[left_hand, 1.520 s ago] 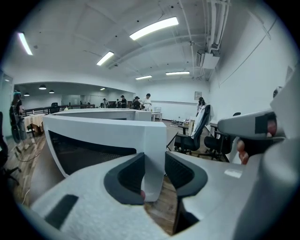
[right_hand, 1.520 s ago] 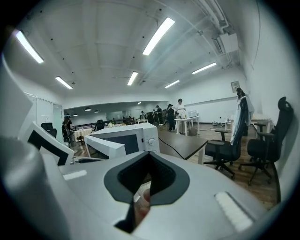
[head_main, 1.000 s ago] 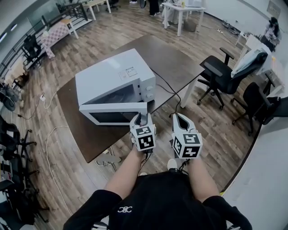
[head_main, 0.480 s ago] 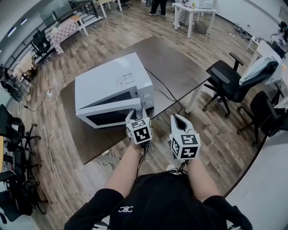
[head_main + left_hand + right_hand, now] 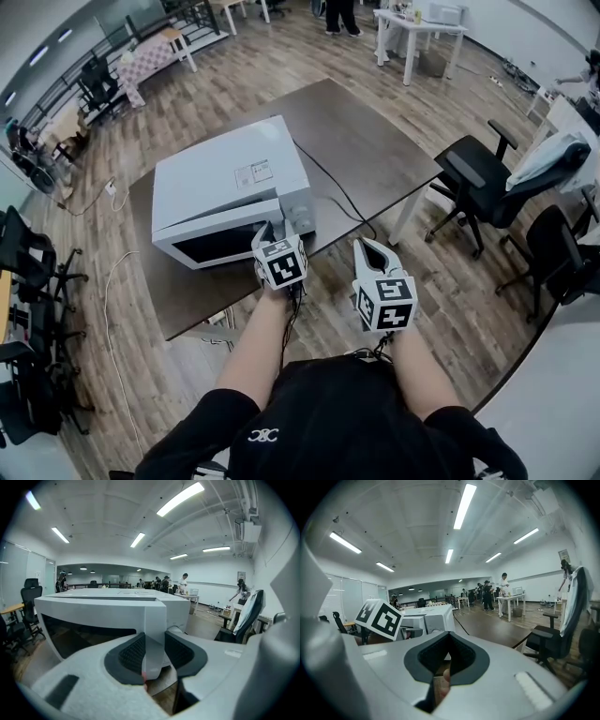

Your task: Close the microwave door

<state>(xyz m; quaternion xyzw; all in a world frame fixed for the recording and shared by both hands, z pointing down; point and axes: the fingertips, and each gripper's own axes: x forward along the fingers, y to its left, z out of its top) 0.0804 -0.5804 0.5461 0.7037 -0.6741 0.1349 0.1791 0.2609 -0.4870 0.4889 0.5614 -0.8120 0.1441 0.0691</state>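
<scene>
A white microwave [image 5: 230, 173] stands on a dark brown table [image 5: 375, 159]. Its door [image 5: 211, 244], with a dark window, stands only a little ajar, its free edge at the right. My left gripper [image 5: 267, 230] is shut on that free edge; in the left gripper view the white door edge [image 5: 154, 620] fills the gap between the black pads [image 5: 131, 653]. My right gripper [image 5: 367, 246] hovers off the table's front edge, to the right of the left one, jaws together and holding nothing. In the right gripper view [image 5: 449, 637] the microwave [image 5: 429, 618] lies ahead to the left.
A black power cable [image 5: 337, 192] runs from the microwave's right side across the table. Black office chairs [image 5: 487, 178] stand to the right and more chairs [image 5: 28, 262] at the far left. A white cord [image 5: 108, 281] trails over the wood floor.
The door has swung from wide open to nearly closed. My left gripper has travelled with its edge toward the microwave body. The right gripper has drifted slightly forward.
</scene>
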